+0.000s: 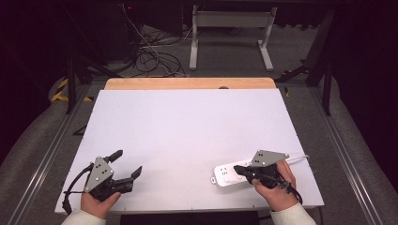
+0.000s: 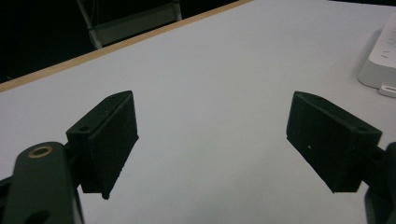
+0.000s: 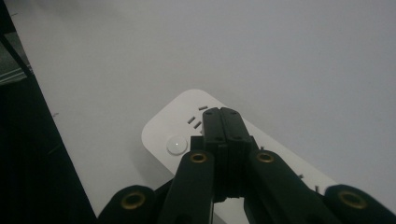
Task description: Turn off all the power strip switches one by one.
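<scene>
Near edge of the desk (image 1: 187, 122): the left gripper (image 1: 127, 164) rests at the front left corner, jaws wide with nothing between them; the right gripper (image 1: 240, 169) sits at the front right, jaws closed pad to pad, tips over the white strip (image 1: 227, 173); the strip lies flat near the front right edge, its cable (image 1: 296, 159) running off to the right.

Step in hand, by judgement: pressing or probing the strip with the closed tips; whether the tips touch its top cannot be told. The next move likely calls for a small shift of the tips toward the round button (image 3: 177, 145) and a straight downward press; the left gripper could steady the strip.

The right gripper view shows the button and slots (image 3: 195, 119) just beside the tips; the high view is too coarse for that. The left gripper view shows the strip's end (image 2: 379, 56) at its right edge, well apart from the open pads (image 2: 114, 140). Beyond the desk lie floor cables (image 1: 155, 56).
</scene>
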Action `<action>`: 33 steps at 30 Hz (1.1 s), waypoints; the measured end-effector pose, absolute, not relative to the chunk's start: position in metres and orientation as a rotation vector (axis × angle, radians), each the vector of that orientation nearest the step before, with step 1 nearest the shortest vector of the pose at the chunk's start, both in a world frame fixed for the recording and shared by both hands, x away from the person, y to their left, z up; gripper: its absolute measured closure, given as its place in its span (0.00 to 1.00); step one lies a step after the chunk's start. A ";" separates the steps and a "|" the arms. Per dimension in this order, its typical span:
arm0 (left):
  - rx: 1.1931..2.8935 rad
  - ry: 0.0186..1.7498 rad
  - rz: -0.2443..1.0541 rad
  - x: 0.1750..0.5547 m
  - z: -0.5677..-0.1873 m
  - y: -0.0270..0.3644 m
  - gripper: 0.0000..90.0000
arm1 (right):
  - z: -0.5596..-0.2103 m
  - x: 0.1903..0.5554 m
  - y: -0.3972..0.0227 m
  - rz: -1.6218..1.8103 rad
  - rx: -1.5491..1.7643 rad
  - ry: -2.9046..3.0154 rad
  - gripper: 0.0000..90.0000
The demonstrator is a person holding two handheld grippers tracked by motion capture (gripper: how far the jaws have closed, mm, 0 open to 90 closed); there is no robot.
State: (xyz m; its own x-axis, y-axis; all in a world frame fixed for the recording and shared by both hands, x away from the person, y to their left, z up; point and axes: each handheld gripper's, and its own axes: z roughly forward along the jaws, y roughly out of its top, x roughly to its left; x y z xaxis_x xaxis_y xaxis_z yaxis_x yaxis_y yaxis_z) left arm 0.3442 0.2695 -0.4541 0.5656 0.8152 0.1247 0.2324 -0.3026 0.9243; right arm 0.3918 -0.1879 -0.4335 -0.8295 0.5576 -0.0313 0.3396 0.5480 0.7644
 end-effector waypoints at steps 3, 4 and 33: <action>1.823 0.859 0.753 0.344 -0.454 0.270 0.19 | -0.435 0.393 -0.189 1.157 0.754 2.517 1.00; 1.820 0.862 0.753 0.344 -0.454 0.270 0.19 | -0.434 0.393 -0.189 1.155 0.755 2.515 1.00; 1.827 0.854 0.758 0.344 -0.454 0.269 0.19 | -0.437 0.393 -0.155 1.177 0.632 2.589 1.00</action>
State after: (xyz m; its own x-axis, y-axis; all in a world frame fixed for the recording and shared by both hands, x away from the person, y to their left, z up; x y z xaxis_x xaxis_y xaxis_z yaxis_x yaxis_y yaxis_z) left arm 0.3441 0.2693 -0.4541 0.5645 0.8148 0.1320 0.2277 -0.3074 0.9239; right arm 0.3933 -0.1549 -0.4370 -0.8813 0.4718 -0.0283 0.2888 0.5850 0.7579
